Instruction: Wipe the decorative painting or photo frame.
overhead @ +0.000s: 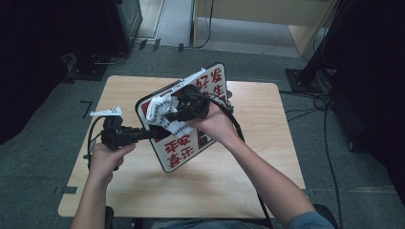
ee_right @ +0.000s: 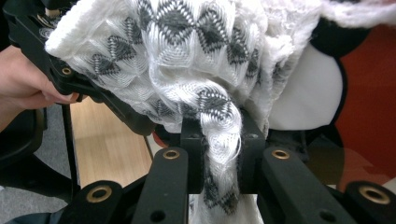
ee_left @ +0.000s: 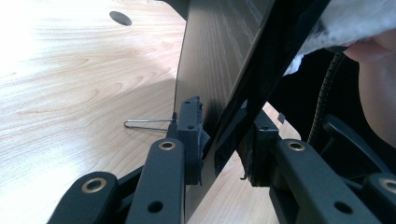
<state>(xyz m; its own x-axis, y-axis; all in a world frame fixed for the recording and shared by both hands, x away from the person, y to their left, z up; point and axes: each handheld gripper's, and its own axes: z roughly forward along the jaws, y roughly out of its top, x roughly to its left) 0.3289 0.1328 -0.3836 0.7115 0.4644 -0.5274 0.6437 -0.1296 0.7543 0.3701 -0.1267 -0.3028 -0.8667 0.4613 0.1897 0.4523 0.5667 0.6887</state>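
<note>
One sign board (overhead: 191,138): flat, rounded corners, white face with red characters, dark-edged, held tilted above the wooden table (overhead: 124,191). One cloth (overhead: 165,114): white knit with grey diamond weave, soft and bunched, pressed against the board's face. Left gripper (overhead: 150,133) (jaws narrow) clamps the board's lower edge; right gripper (overhead: 174,114) pinches a twisted fold of cloth between its pads.

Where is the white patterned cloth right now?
High view: the cloth is pinched in the right gripper, pressed on the tilted sign board, mid-table.
</note>
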